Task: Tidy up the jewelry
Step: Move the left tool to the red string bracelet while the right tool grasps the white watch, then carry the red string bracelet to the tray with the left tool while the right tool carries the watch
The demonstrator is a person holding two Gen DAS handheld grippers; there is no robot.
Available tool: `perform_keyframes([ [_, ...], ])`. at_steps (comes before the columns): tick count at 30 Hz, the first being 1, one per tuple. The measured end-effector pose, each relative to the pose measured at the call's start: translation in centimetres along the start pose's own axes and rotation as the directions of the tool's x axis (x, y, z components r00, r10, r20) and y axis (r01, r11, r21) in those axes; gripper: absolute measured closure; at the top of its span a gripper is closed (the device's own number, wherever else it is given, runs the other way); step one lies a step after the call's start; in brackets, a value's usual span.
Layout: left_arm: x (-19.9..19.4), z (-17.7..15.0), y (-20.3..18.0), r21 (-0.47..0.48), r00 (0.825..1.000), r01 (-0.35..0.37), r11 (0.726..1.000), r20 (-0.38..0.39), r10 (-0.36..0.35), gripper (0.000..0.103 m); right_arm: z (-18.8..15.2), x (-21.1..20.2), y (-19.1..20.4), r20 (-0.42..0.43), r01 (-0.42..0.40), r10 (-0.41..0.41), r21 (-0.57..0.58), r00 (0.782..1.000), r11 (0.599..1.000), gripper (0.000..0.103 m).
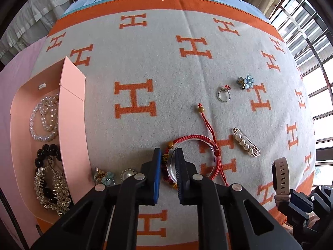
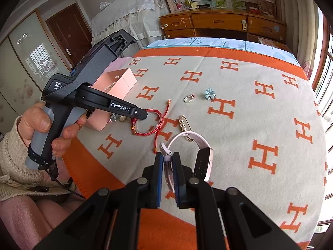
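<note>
**Ana:** Left wrist view first: what is the left claw (image 1: 168,162) doing?

**Ben:** Its jaws are narrowed around the rim of a clear plastic bangle wound with a red braided cord bracelet (image 1: 192,158), which lies on the grey blanket with orange H letters (image 1: 145,62). One finger sits outside the ring, the other inside. Whether the pads actually press the rim, I cannot tell.

**Ana:** And the right claw (image 2: 166,159)?

**Ben:** Clamped on the strap of a pale pink smartwatch (image 2: 199,152), held above the blanket near the front edge.

**Ana:** Where is the rest of the jewelry?

**Ben:** Inside the open pink cardboard box (image 1: 72,112) at the left lie white pearl bracelets (image 1: 44,118), a black bead bracelet (image 1: 44,154) and a silver leaf-shaped brooch (image 1: 54,189). Just beside the box, on the blanket, sit a small blue flower piece (image 1: 105,177) and a round pearl brooch (image 1: 128,174). Farther right are a silver ring with a red stone (image 1: 224,94), a blue flower brooch (image 1: 246,81) and a gold safety pin strung with pearls (image 1: 246,142), all apart from one another.
</note>
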State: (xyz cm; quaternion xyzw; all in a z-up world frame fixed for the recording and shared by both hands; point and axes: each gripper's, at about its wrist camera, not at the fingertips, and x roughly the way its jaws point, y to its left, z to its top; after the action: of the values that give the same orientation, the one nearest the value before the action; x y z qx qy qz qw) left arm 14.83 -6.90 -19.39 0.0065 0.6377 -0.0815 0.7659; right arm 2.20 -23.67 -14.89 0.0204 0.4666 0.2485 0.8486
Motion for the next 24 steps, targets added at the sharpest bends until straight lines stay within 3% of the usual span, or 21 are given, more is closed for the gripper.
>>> perform_keyframes([
  [7, -0.9, -0.5, 0.1, -0.034, 0.998, 0.044, 0.998, 0.038, -0.043, 0.095, 0.0, 0.1, -0.2, 0.007, 0.002, -0.002, 0.013, 1.0, 1.0, 0.094],
  [14, -4.8, -1.7, 0.5, -0.036, 0.989, 0.084, 0.996, 0.122, -0.079, 0.095, 0.1, -0.4, 0.1, 0.034, 0.003, -0.003, 0.019, 0.999, 1.0, 0.094],
  [24, -13.9, -4.6, 4.3, -0.045, 0.948, 0.044, 0.998, 0.317, -0.028, 0.095, 2.1, -2.1, 2.4, 0.085, -0.005, 0.005, -0.003, 0.996, 1.0, 0.094],
])
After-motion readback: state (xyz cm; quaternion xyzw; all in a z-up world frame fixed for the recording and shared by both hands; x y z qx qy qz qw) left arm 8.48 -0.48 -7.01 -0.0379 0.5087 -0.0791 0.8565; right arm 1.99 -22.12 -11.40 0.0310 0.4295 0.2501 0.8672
